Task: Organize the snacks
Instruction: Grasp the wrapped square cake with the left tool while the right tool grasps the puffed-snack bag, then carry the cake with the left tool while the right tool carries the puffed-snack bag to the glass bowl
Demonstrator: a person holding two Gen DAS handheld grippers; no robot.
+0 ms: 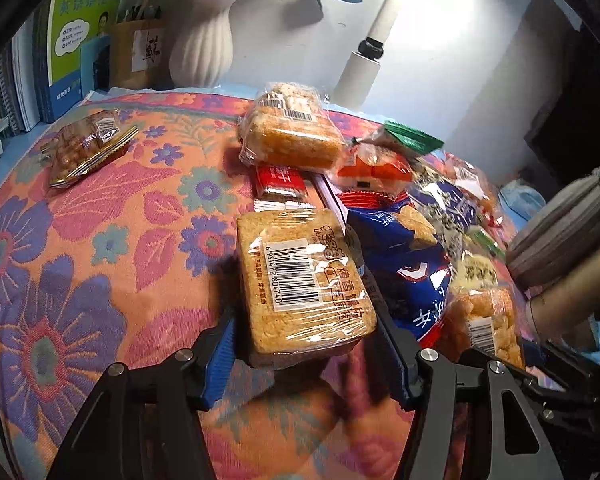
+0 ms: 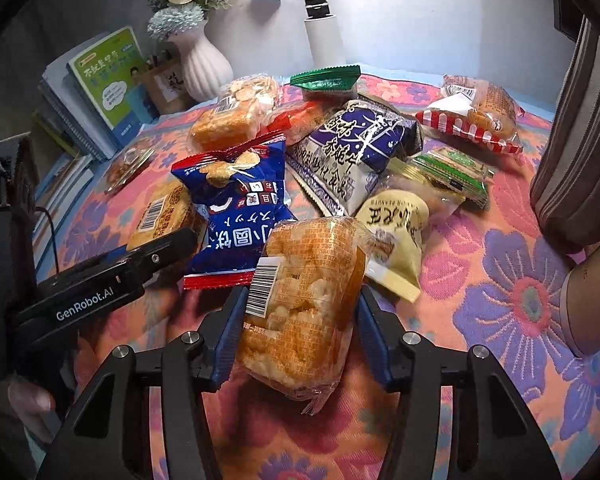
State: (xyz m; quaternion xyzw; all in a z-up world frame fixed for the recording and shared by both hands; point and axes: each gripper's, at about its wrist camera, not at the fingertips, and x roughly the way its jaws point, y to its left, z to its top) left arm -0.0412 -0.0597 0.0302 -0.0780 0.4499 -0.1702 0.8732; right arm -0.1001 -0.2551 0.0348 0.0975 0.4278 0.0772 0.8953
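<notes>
My left gripper (image 1: 306, 344) is shut on a clear-wrapped toast slice packet (image 1: 304, 280) with a barcode, held over the floral cloth (image 1: 80, 260). That packet also shows in the right wrist view (image 2: 160, 216) between the left gripper's fingers (image 2: 152, 252). My right gripper (image 2: 300, 344) is shut on a clear packet of orange rice crackers (image 2: 304, 300). A pile of snacks lies ahead: a blue bag (image 2: 240, 204), a purple-white bag (image 2: 356, 148), a yellow peanut pouch (image 2: 396, 236), a green wrapper (image 2: 328, 80) and another toast packet (image 1: 288, 132).
A white ribbed vase (image 1: 202, 52) with flowers, books (image 1: 72, 40) and a brown paper holder stand at the back left. A caramel nut packet (image 1: 84, 146) lies alone at the left. A red-striped bread packet (image 2: 476, 116) and green biscuit packs (image 2: 452, 172) lie right.
</notes>
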